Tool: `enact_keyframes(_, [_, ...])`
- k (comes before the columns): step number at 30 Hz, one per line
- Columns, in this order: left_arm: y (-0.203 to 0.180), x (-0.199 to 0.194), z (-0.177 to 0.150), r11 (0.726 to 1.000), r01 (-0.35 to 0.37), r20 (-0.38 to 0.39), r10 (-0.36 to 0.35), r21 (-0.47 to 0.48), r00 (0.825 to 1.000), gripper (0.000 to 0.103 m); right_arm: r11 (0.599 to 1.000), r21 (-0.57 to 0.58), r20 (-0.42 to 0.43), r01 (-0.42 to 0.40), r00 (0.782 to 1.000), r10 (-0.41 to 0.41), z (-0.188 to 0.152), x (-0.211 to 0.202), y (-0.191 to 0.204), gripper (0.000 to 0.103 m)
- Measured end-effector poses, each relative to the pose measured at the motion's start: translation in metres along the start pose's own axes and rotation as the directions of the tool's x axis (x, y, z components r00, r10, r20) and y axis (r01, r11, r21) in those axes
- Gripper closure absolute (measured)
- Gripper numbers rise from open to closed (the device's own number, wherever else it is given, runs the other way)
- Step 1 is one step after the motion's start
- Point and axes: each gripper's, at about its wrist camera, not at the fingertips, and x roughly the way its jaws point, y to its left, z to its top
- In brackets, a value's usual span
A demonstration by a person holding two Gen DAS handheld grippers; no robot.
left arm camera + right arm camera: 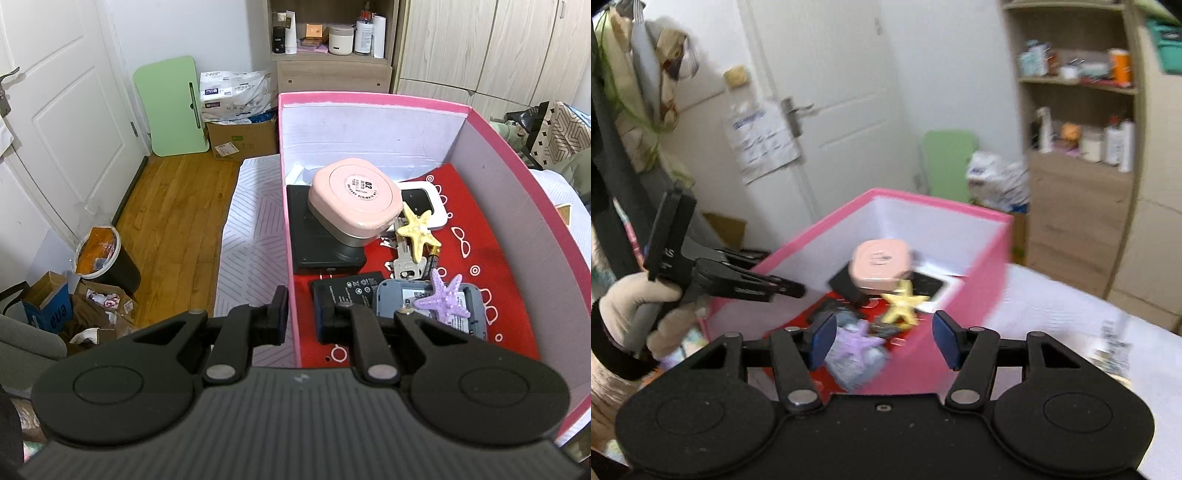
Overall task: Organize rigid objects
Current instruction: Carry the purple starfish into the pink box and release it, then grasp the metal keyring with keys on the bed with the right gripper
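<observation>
Our left gripper is clamped onto the near wall of the pink box, right gripper hanging open and empty above it. Inside we've got the purple starfish, then the yellow starfish, and the pink case furthest back.

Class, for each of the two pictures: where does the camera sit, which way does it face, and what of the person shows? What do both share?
Left wrist: on the left gripper, which clamps the pink box wall; looks down into the box. No body shows.
Right wrist: on the right gripper, open, facing the box from outside; a gloved hand shows.
Shared: box, pink case, yellow starfish, purple starfish.
</observation>
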Motion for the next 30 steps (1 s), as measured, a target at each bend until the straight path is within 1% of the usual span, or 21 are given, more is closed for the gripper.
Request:
enact_keyframes(3, [0.0,0.001,0.0,1.0,-0.001,-0.003,0.001,0.003,1.0,0.091,0.997,0.018,0.025,0.075,0.997,-0.076,-0.016,-0.023,-0.015,0.04])
enact_keyframes(6, [0.0,0.001,0.001,1.0,-0.002,-0.003,0.002,0.005,1.0,0.091,0.991,0.062,0.019,0.121,0.992,-0.123,-0.033,-0.04,-0.034,0.04])
enact_keyframes(10, [0.0,0.001,0.0,1.0,-0.002,-0.004,0.002,0.004,1.0,0.091,0.976,0.124,0.0,0.179,0.984,-0.181,-0.06,-0.046,-0.055,0.04])
enact_keyframes(12, [0.0,0.002,0.0,1.0,-0.001,-0.006,0.001,0.004,1.0,0.091,0.966,0.155,-0.024,0.207,0.978,-0.205,-0.076,-0.041,-0.063,0.04])
enact_keyframes(15, [0.001,0.002,0.0,1.0,-0.002,-0.007,0.002,0.004,1.0,0.091,0.955,0.19,-0.062,0.228,0.974,-0.22,-0.094,-0.028,-0.072,0.04])
enact_keyframes(17, [0.0,0.003,0.0,1.0,-0.004,-0.008,0.004,0.006,1.0,0.091,0.949,0.185,-0.076,0.253,0.967,-0.243,-0.104,-0.016,-0.074,0.04])
enact_keyframes(18, [0.0,0.003,0.0,1.0,-0.003,-0.007,0.003,0.006,1.0,0.091,0.946,0.169,-0.08,0.277,0.96,-0.267,-0.108,-0.009,-0.074,0.04])
enact_keyframes(20, [0.001,0.003,0.0,1.0,-0.004,-0.007,0.004,0.006,1.0,0.091,0.942,0.13,-0.073,0.31,0.95,-0.303,-0.11,0.001,-0.073,0.04])
enact_keyframes(21, [0.001,0.003,0.0,1.0,-0.003,-0.007,0.003,0.006,1.0,0.091,0.942,0.121,-0.064,0.314,0.949,-0.309,-0.109,0.006,-0.073,0.04])
enact_keyframes(23, [0.001,0.003,0.001,1.0,-0.002,-0.007,0.002,0.004,1.0,0.091,0.943,0.129,-0.045,0.306,0.952,-0.303,-0.105,0.015,-0.078,0.04])
enact_keyframes(25, [0.001,0.003,0.001,1.0,-0.001,-0.006,0.001,0.004,1.0,0.091,0.936,0.153,-0.039,0.316,0.949,-0.314,-0.1,0.02,-0.086,0.041])
enact_keyframes(27, [0.0,0.003,0.001,1.0,-0.002,-0.007,0.002,0.003,1.0,0.091,0.926,0.187,-0.041,0.328,0.944,-0.326,-0.098,0.024,-0.092,0.046])
enact_keyframes(28, [0.0,0.003,0.001,1.0,-0.001,-0.006,0.001,0.002,1.0,0.091,0.925,0.191,-0.036,0.328,0.944,-0.327,-0.096,0.026,-0.093,0.051])
enact_keyframes(29, [0.0,0.003,0.001,1.0,-0.001,-0.006,0.001,0.003,1.0,0.091,0.924,0.178,-0.037,0.338,0.941,-0.337,-0.095,0.029,-0.092,0.063])
enact_keyframes(30, [0.0,0.003,0.001,1.0,-0.002,-0.007,0.002,0.004,1.0,0.091,0.918,0.14,-0.044,0.371,0.928,-0.369,-0.095,0.032,-0.088,0.069])
